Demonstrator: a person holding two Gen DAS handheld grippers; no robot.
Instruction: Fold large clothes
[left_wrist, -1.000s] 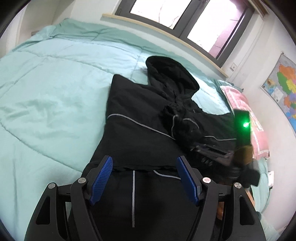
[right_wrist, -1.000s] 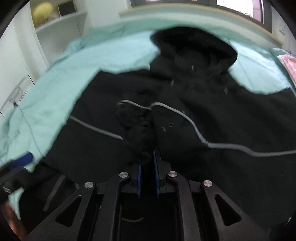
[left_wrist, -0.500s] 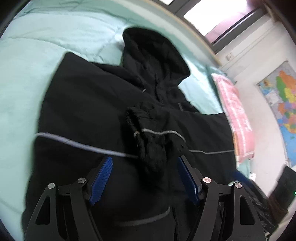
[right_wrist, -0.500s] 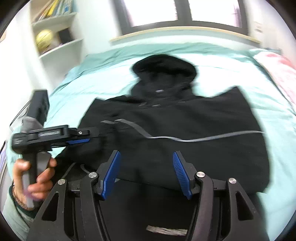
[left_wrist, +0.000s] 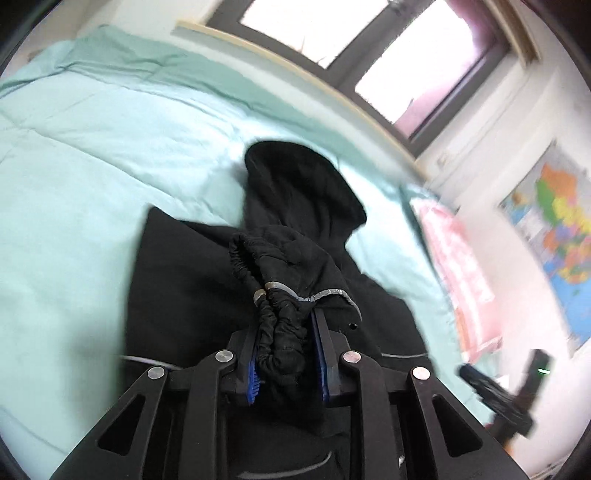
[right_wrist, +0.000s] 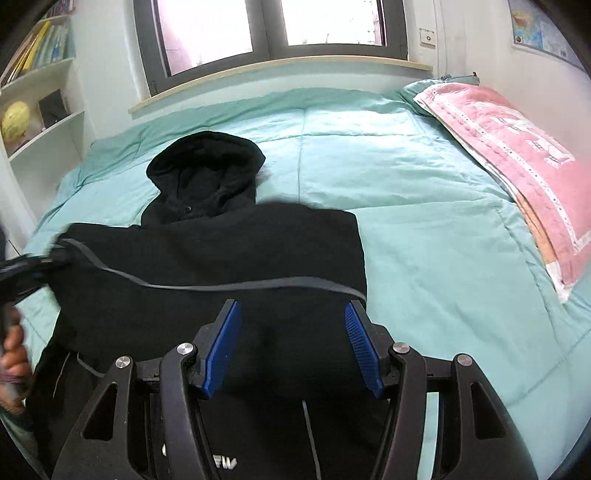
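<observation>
A large black hooded jacket (right_wrist: 229, 258) with thin grey piping lies on the mint-green bed, hood (right_wrist: 207, 166) toward the window, sleeves folded in over the body. My left gripper (left_wrist: 284, 332) is shut on the bunched elastic sleeve cuff (left_wrist: 280, 306) and holds it above the jacket body (left_wrist: 177, 280). My right gripper (right_wrist: 291, 332) is open and empty, hovering over the jacket's lower part. The left gripper also shows at the far left of the right wrist view (right_wrist: 22, 266), blurred.
The mint-green quilt (right_wrist: 406, 192) covers the bed. A pink pillow (right_wrist: 517, 166) lies along the right side. A window (right_wrist: 266, 29) and sill stand behind the bed, shelves (right_wrist: 40, 110) at left, a wall map (left_wrist: 554, 229) at right.
My left gripper has shut on the sleeve cuff and lifted it. My right gripper let go of the sleeve, opened and drew back toward the jacket's hem.
</observation>
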